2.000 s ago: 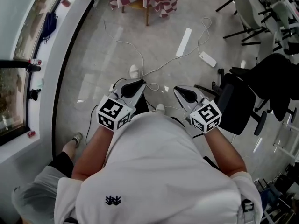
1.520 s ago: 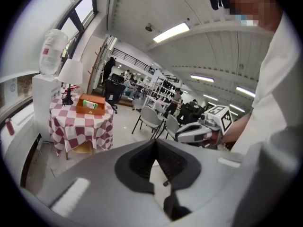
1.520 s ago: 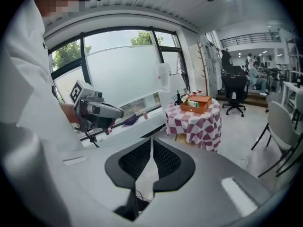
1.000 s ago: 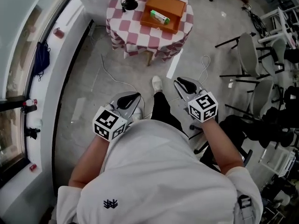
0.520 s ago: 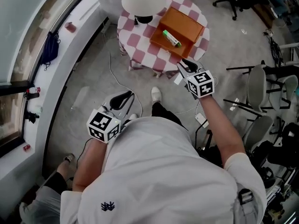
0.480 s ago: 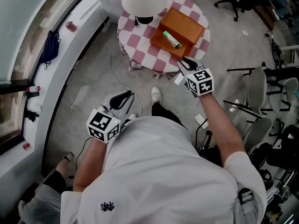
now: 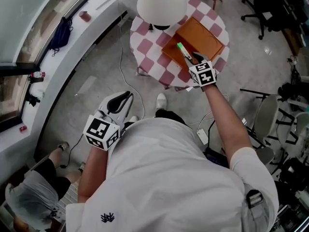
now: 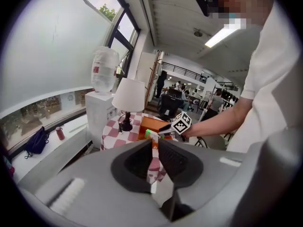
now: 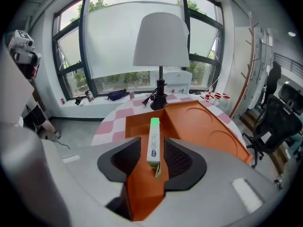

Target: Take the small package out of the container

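Risk of pinching only the near tip of the slim white carton with green end [image 9: 153, 136]: likely pivot or slip on lift. Also risk of jaw tips scraping the floor of the orange plastic tray [image 9: 208, 122]. By the body at 7 o'clock: left gripper [image 8: 154, 148], all but pressed together, empty. Ahead: right gripper [image 9: 152, 150], jaws opening, straddling carton's near end, seemingly no pad contact yet. Carton flat in tray, pointing to 12 o'clock.
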Demonstrator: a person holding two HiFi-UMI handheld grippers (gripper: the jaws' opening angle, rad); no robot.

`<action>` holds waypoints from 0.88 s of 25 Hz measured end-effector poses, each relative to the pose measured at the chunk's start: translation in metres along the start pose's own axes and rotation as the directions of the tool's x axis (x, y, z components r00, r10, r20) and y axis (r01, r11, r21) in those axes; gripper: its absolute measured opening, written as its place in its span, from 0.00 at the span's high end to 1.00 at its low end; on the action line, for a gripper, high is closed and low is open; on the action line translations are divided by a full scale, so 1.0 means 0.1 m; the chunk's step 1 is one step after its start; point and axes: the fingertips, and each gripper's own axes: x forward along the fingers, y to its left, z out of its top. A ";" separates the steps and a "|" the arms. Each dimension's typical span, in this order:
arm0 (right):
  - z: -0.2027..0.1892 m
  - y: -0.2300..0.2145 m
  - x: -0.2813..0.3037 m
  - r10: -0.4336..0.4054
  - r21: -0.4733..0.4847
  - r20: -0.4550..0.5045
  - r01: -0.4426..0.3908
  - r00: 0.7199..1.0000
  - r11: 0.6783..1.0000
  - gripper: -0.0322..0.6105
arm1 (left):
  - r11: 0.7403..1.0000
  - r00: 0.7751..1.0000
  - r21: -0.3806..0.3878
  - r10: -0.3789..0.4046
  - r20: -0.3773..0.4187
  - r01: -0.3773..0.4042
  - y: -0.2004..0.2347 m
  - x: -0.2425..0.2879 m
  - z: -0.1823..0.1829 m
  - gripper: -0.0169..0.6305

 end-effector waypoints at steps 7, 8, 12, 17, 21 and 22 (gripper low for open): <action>-0.05 -0.02 0.39 0.028 -0.058 -0.070 -0.032 0.997 0.998 0.75 | 0.995 0.996 -0.034 0.094 -0.002 -0.094 0.14 -0.12 0.00 0.83; -0.05 -0.01 0.42 0.027 -0.060 -0.078 -0.031 0.997 0.998 0.75 | 0.994 0.995 -0.038 0.101 -0.003 -0.101 0.15 -0.14 -0.01 0.83; -0.09 -0.02 0.53 0.016 -0.059 -0.106 -0.022 0.994 0.998 0.75 | 0.991 0.992 -0.051 0.123 -0.002 -0.123 0.20 -0.21 -0.03 0.83; -0.12 -0.05 0.57 -0.010 -0.039 -0.119 0.005 0.993 0.999 0.80 | 0.990 0.991 -0.056 0.130 0.002 -0.130 0.23 -0.30 -0.07 0.83; -0.09 -0.04 0.52 -0.020 -0.036 -0.119 0.016 0.993 0.999 0.80 | 0.990 0.991 -0.060 0.130 0.009 -0.129 0.24 -0.41 -0.12 0.83; -0.07 -0.05 0.49 -0.025 -0.037 -0.113 0.021 0.993 0.999 0.81 | 0.990 0.992 -0.059 0.128 0.011 -0.127 0.25 -0.44 -0.13 0.83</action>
